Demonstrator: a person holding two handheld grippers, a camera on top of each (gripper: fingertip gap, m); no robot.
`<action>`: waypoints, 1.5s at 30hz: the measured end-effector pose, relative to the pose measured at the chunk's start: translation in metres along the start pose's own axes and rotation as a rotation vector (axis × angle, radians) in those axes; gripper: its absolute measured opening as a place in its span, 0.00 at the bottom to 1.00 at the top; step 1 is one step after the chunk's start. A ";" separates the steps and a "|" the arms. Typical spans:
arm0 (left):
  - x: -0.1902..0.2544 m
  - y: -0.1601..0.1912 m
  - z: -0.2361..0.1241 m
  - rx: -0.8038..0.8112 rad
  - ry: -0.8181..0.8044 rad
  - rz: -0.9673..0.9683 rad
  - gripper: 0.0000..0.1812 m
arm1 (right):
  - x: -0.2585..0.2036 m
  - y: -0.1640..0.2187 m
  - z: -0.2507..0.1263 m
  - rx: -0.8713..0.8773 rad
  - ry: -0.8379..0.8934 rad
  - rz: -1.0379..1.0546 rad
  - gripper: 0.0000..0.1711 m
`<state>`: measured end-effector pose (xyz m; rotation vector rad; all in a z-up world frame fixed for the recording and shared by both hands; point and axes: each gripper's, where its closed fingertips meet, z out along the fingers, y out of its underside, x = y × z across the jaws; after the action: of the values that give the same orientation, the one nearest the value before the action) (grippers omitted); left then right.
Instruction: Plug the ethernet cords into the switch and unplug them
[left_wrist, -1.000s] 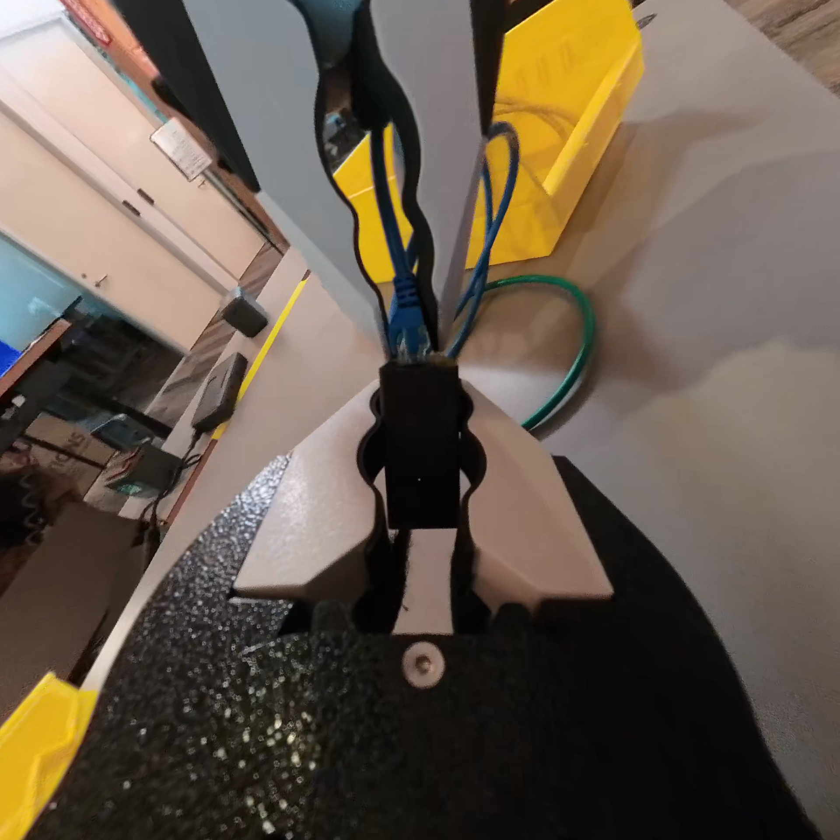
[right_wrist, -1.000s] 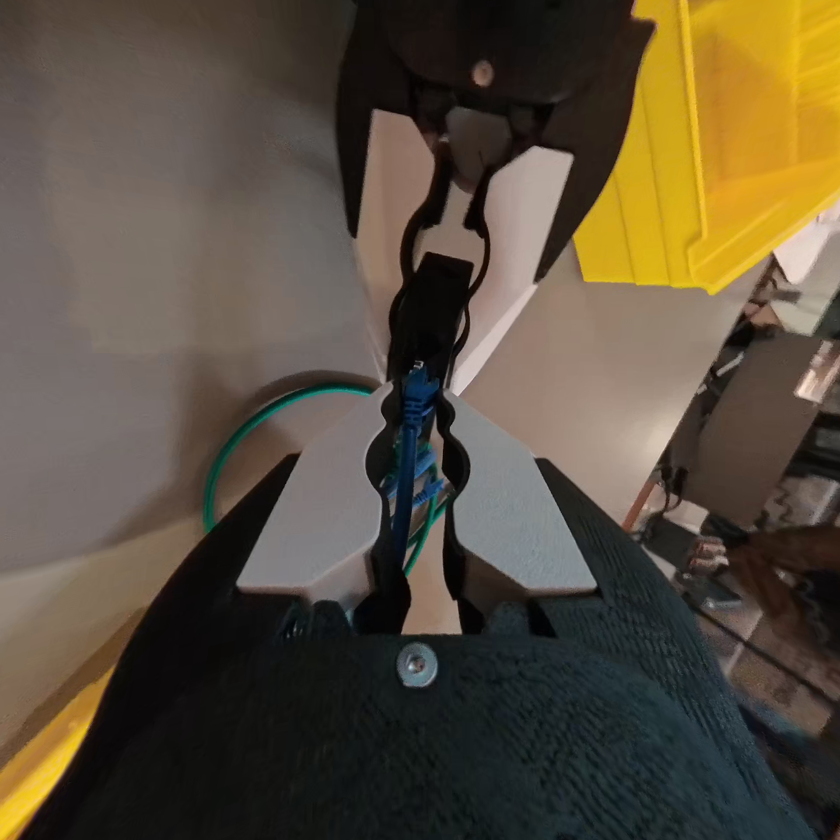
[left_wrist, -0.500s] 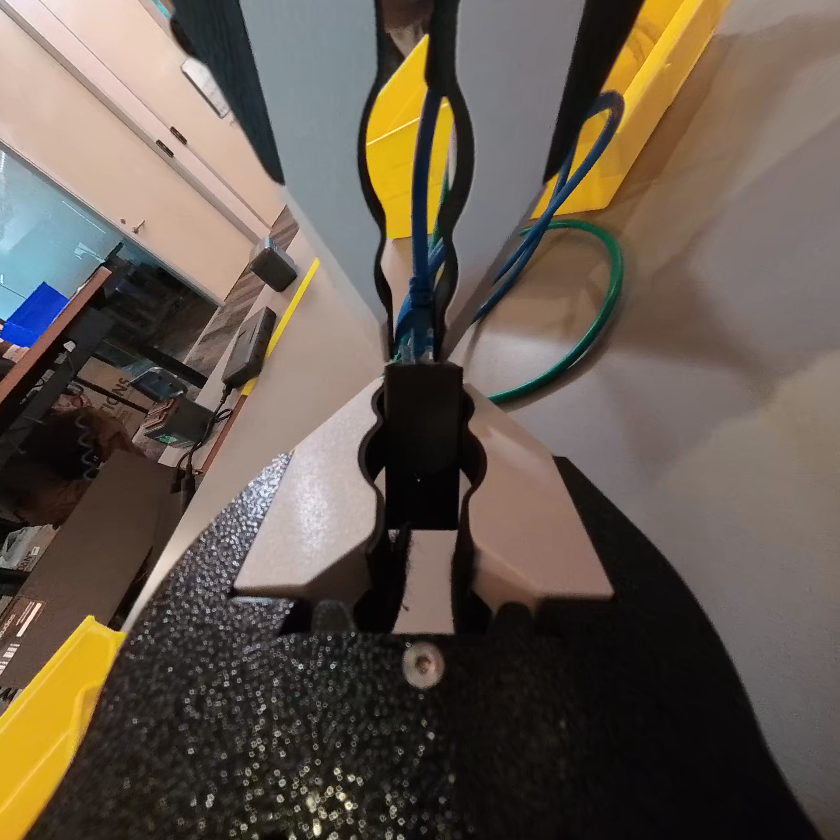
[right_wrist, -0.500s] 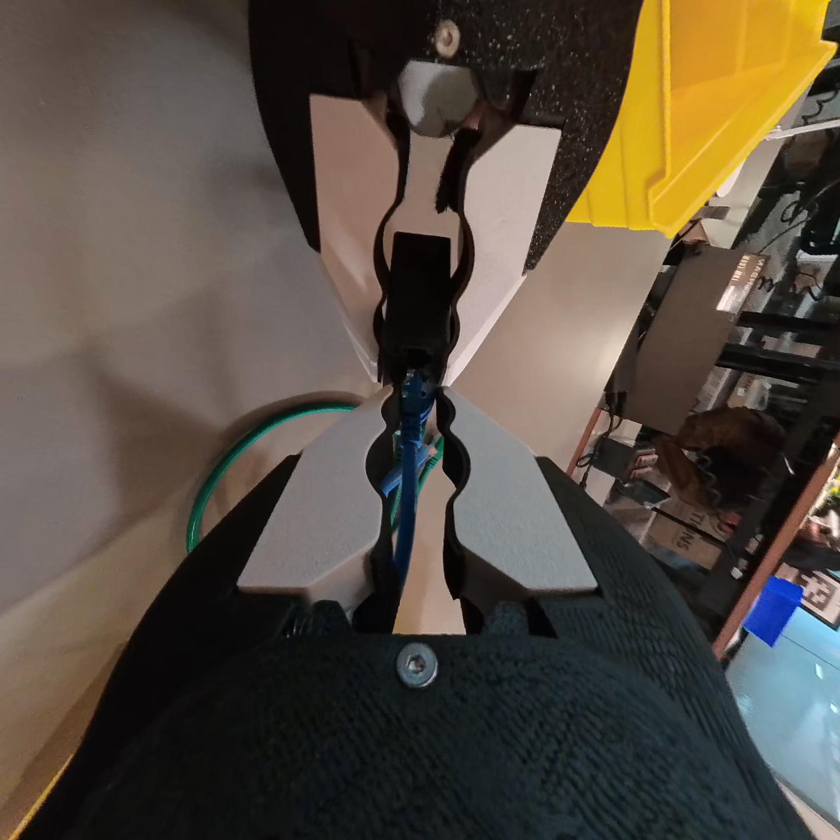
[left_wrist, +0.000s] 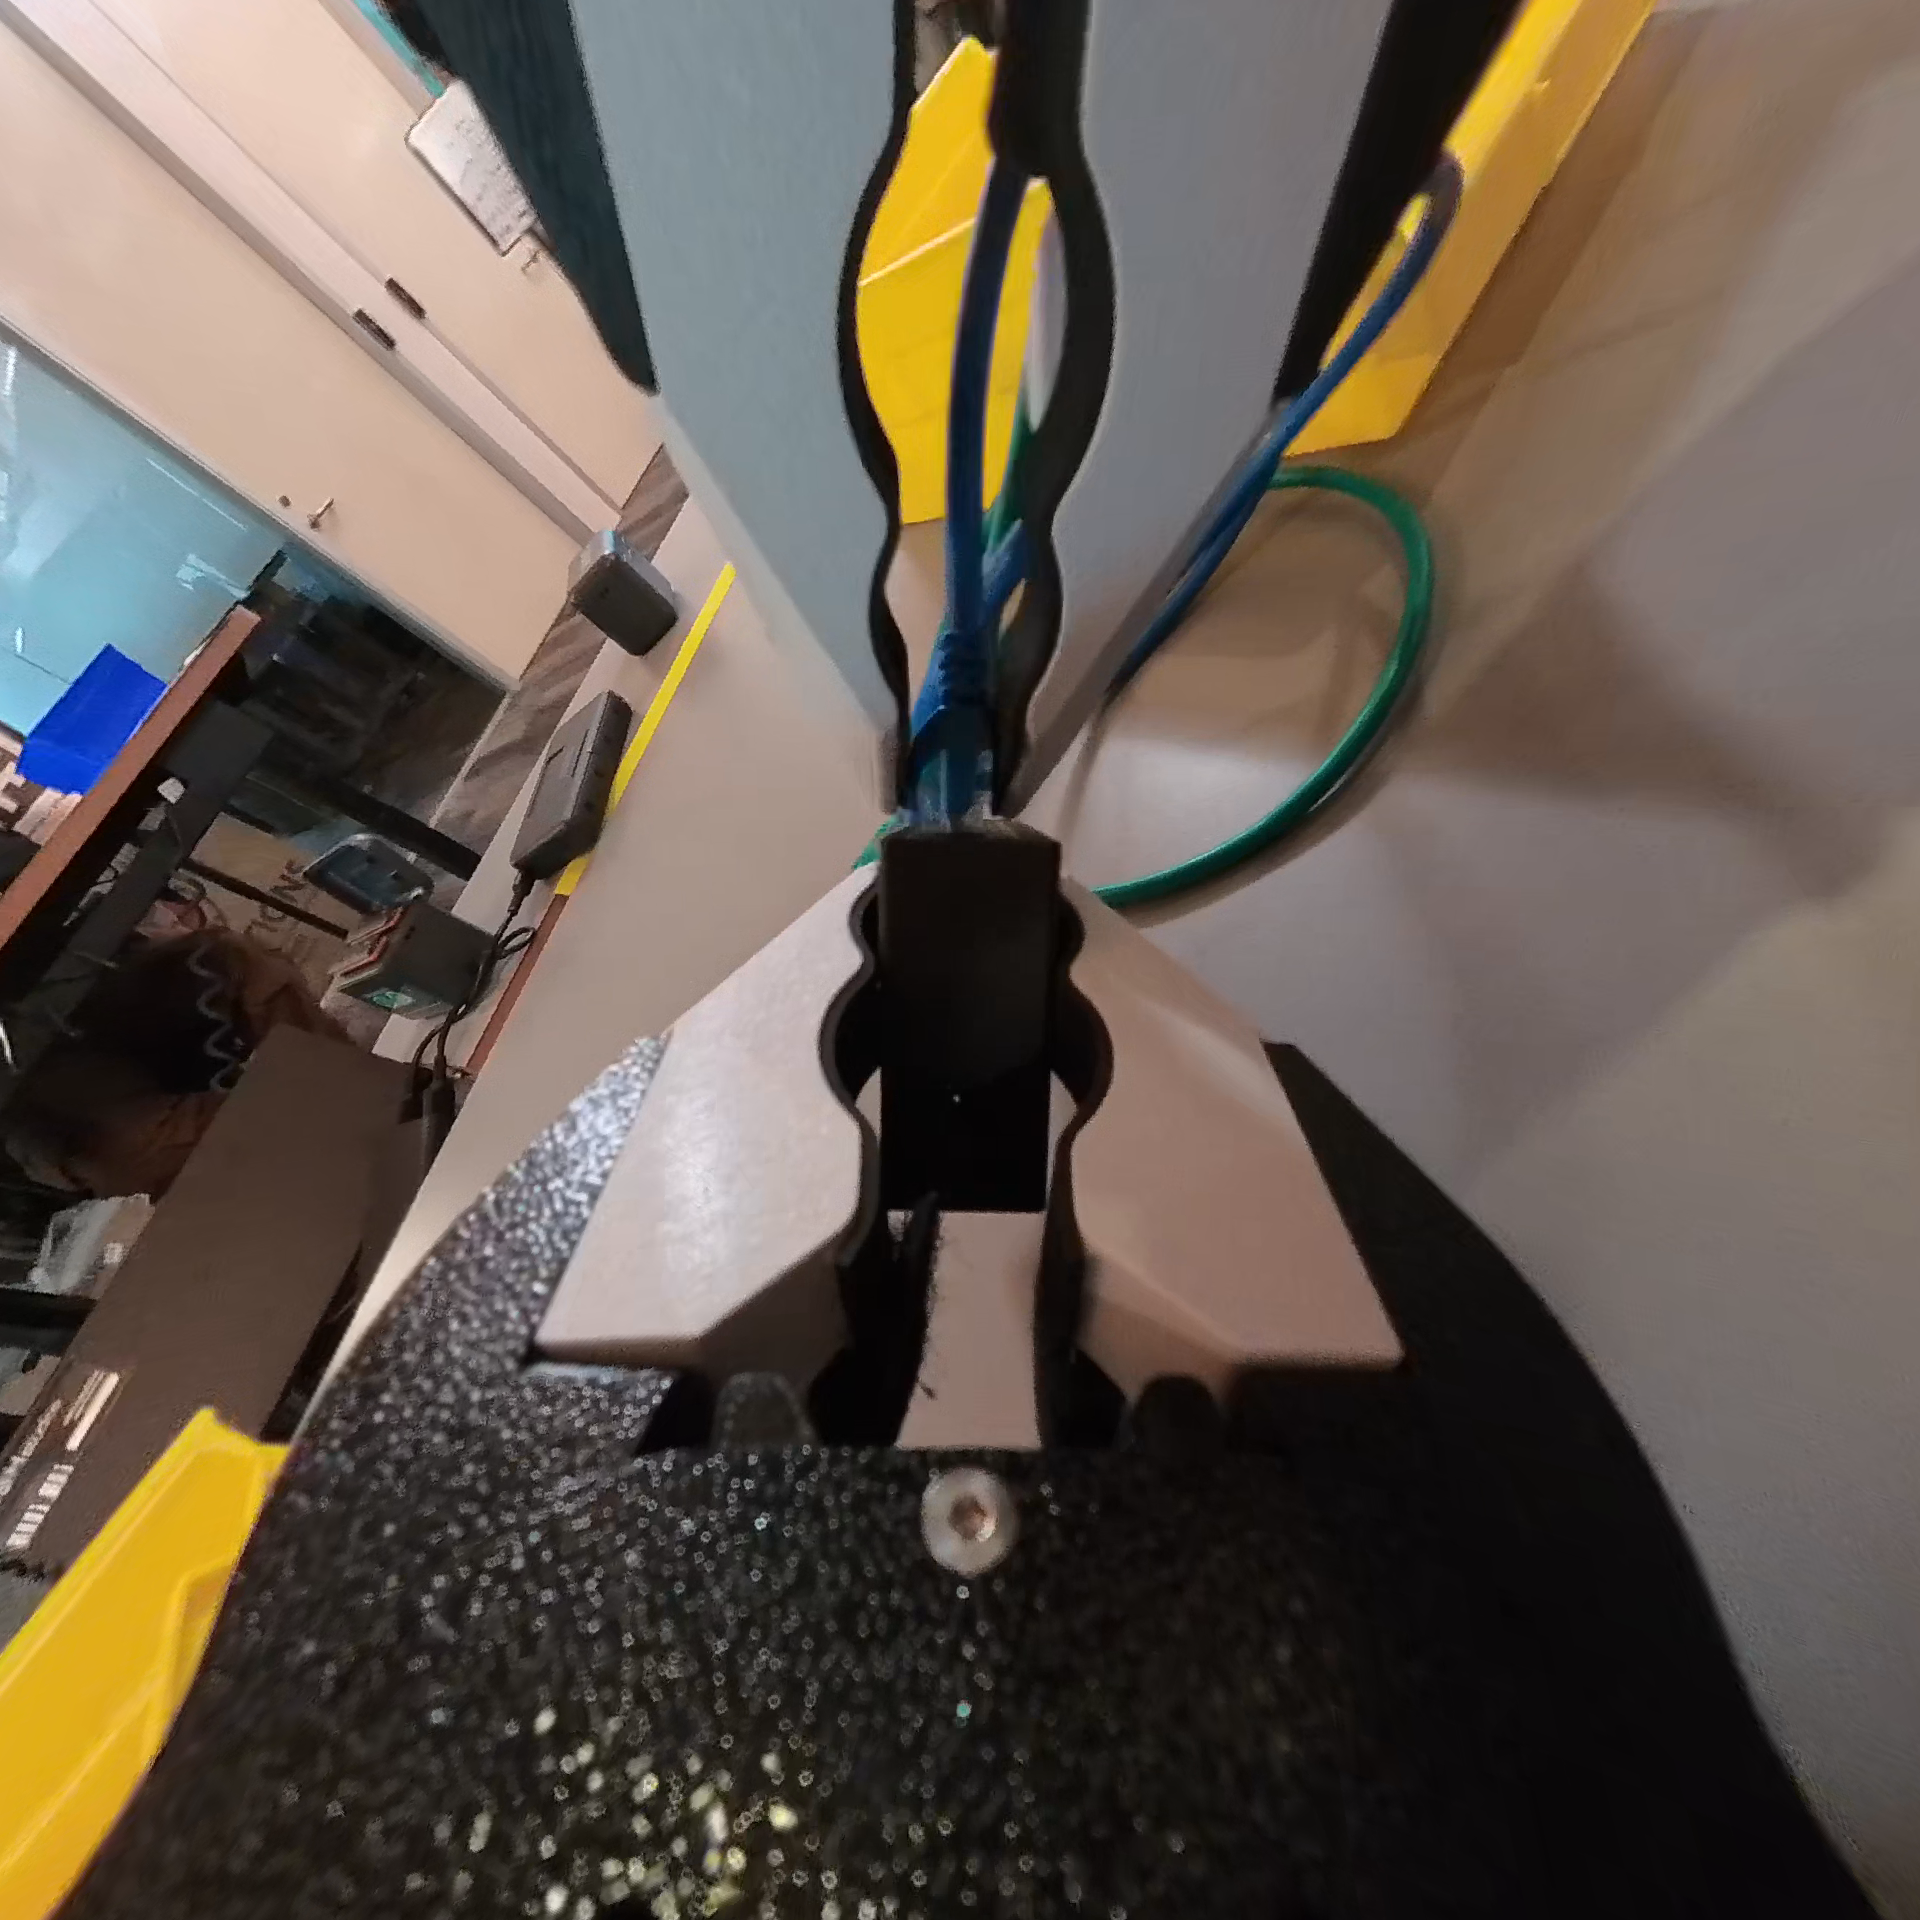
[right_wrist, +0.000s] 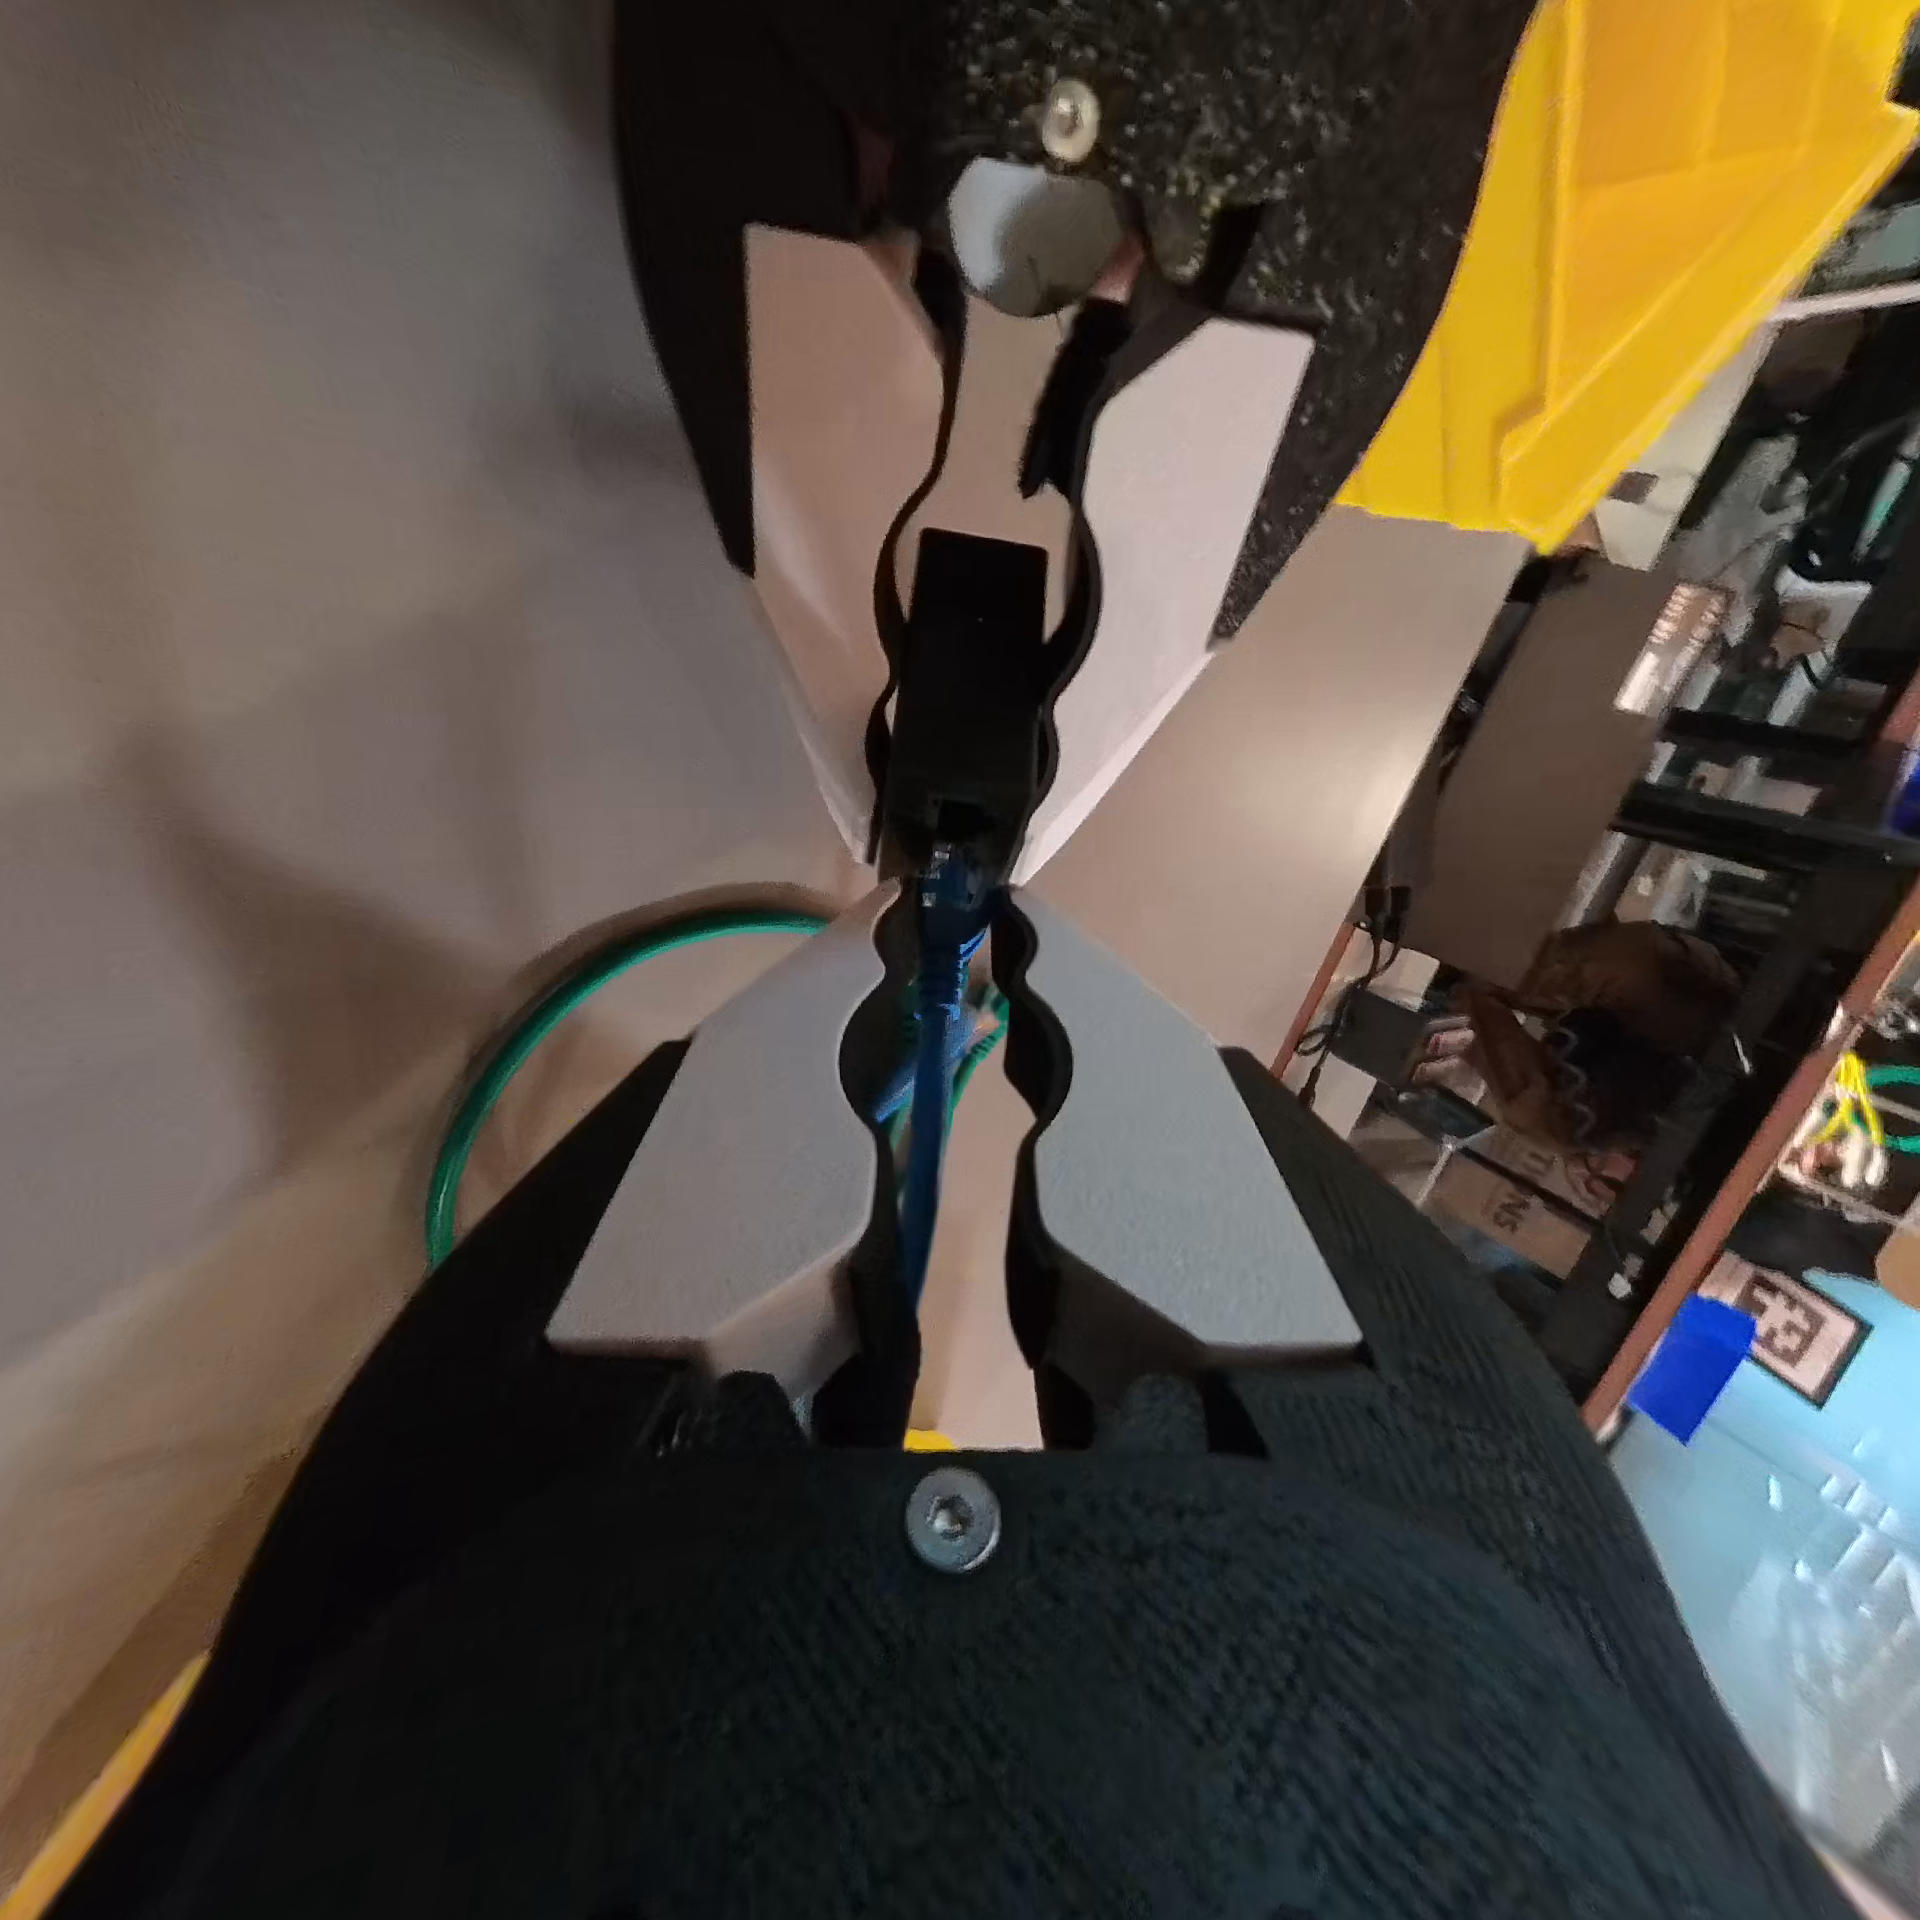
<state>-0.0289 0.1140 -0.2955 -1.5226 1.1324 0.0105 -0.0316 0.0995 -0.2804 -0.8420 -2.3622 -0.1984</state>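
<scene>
My left gripper (left_wrist: 968, 894) is shut on a small black switch (left_wrist: 966, 997), which also shows in the right wrist view (right_wrist: 971, 675). My right gripper (right_wrist: 951, 914) is shut on a blue ethernet cord (right_wrist: 925, 1122) just behind its plug (right_wrist: 956, 883). The two grippers meet tip to tip above the table. The plug (left_wrist: 951, 748) sits at the mouth of the switch's port; how deep it sits is hidden. The cord's slack loops back past my right gripper (left_wrist: 1340, 353). A green ethernet cord (left_wrist: 1382, 675) lies coiled on the table (right_wrist: 499, 1060).
A yellow bin (left_wrist: 1475, 208) stands on the grey table (left_wrist: 1558, 935) behind the cords, and also shows in the right wrist view (right_wrist: 1662, 260). Another yellow bin (left_wrist: 104, 1610) is at lower left. Black devices (left_wrist: 577, 769) lie near the yellow-taped table edge, with shelves (right_wrist: 1714, 831) beyond.
Both grippers have turned and drawn into a straight line, end to end. The blue plug stays at the switch's port and both grips are unchanged.
</scene>
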 end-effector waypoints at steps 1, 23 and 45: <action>0.004 0.000 0.001 0.002 0.014 0.021 0.14 | -0.005 0.000 0.000 0.003 -0.036 -0.038 0.07; -0.041 0.024 -0.010 -0.080 -0.328 0.214 0.14 | 0.008 0.019 -0.031 0.159 -0.014 0.192 0.10; -0.069 0.041 -0.020 -0.047 -0.405 -0.040 0.14 | -0.002 0.025 -0.007 0.425 0.463 1.066 0.35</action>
<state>-0.1032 0.1483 -0.2805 -1.4994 0.7823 0.3065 -0.0116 0.1153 -0.2776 -1.4900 -1.2252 0.4778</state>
